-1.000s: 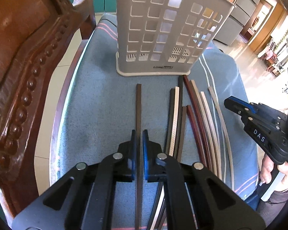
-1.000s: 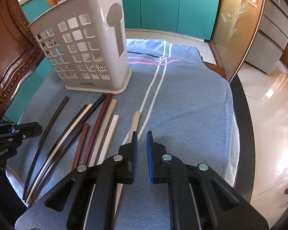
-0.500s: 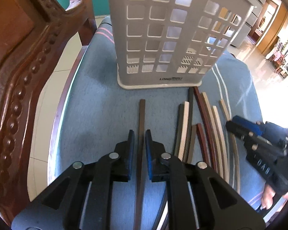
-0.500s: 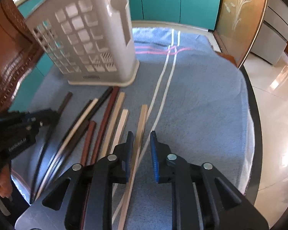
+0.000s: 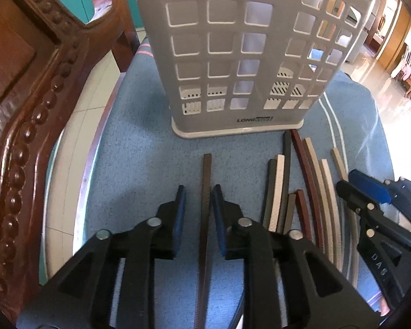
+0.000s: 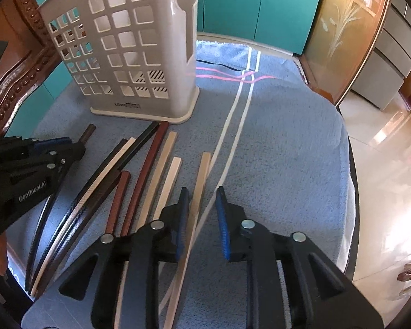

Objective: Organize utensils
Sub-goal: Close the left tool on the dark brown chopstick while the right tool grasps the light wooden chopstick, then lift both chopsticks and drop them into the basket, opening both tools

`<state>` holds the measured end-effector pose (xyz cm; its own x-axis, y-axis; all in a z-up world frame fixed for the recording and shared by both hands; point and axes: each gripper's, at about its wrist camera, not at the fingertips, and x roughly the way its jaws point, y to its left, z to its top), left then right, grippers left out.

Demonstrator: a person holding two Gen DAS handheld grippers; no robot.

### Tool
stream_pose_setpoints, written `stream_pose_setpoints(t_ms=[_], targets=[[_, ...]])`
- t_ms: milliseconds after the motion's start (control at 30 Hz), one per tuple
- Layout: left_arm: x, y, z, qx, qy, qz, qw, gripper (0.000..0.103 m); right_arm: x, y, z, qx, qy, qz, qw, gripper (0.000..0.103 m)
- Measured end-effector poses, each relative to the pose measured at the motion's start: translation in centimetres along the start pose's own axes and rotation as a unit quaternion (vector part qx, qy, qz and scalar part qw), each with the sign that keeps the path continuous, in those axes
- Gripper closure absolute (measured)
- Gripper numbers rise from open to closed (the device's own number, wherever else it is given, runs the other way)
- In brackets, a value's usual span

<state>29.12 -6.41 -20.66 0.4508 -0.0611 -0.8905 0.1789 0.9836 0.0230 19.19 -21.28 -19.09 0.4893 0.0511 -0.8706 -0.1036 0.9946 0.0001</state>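
**Both tongs loosened over chopsticks laid before the holder**

The left gripper (image 5: 197, 200) points down at a blue towel (image 5: 139, 148) spread on a round table; its jaws have just been opening, and a lone dark brown chopstick (image 5: 205, 181) lies flat between them, clear of both blue pads, so it is released rather than grasped. The right gripper (image 6: 202, 205) has likewise just been opening; a pale beige wooden chopstick (image 6: 201, 181) lies on the towel between its jaws, close to the left pad, and nothing is clenched. Between the two lies a fanned row of mixed chopsticks (image 6: 139, 175), black, white, reddish brown and beige, all flat on the towel, tips towards the tall grey plastic lattice utensil holder (image 6: 128, 46); the holder stands upright just beyond them. A carved dark wooden chair (image 5: 27, 109) stands beside the table on the left.
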Motion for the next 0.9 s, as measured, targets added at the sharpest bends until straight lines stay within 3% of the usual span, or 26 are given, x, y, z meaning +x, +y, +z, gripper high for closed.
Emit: stream_pose_setpoints(t_ms=[33, 100, 267, 333, 400, 467, 567, 700, 900], targets=[[0.1, -0.2, 0.0, 0.001, 0.0, 0.005, 1.0, 0.07, 0.0, -0.1, 0.1, -0.002, 0.003, 0.001, 1.0, 0.07], [0.2, -0.5, -0.1, -0.001, 0.001, 0.008, 1.0, 0.066, 0.2, -0.3, 0.4, -0.004, 0.009, -0.008, 1.0, 0.047], [-0.2, 0.0, -0.9, -0.002, 0.003, 0.002, 1.0, 0.066, 0.4, -0.9, 0.5, 0.014, 0.012, -0.006, 1.0, 0.047], [-0.3, 0.1, -1.1, -0.002, 0.004, 0.002, 1.0, 0.067, 0.3, -0.9, 0.5, 0.011, 0.007, -0.007, 1.0, 0.055], [-0.2, -0.1, -1.1, -0.004, 0.004, -0.003, 1.0, 0.071, 0.2, -1.0, 0.5, 0.017, 0.002, -0.006, 1.0, 0.078], [-0.5, -0.1, -1.4, -0.003, 0.005, -0.011, 0.9999, 0.081, 0.1, -1.5, 0.7, 0.03, 0.002, 0.006, 1.0, 0.093], [-0.3, -1.0, -1.4, 0.003, 0.003, -0.015, 0.9999, 0.096, 0.2, -2.3, 1.1, 0.045, 0.005, 0.024, 0.999, 0.095], [-1.2, -1.2, -1.8, -0.005, -0.009, -0.02, 0.9998, 0.096, -0.6, -3.2, 1.2, 0.056, -0.014, 0.021, 0.998, 0.096], [-7.0, -0.3, -2.6, -0.016, -0.089, -0.028, 0.9955, 0.096, -7.8, -4.6, 1.5, 0.056, -0.111, 0.036, 0.992, 0.096]])
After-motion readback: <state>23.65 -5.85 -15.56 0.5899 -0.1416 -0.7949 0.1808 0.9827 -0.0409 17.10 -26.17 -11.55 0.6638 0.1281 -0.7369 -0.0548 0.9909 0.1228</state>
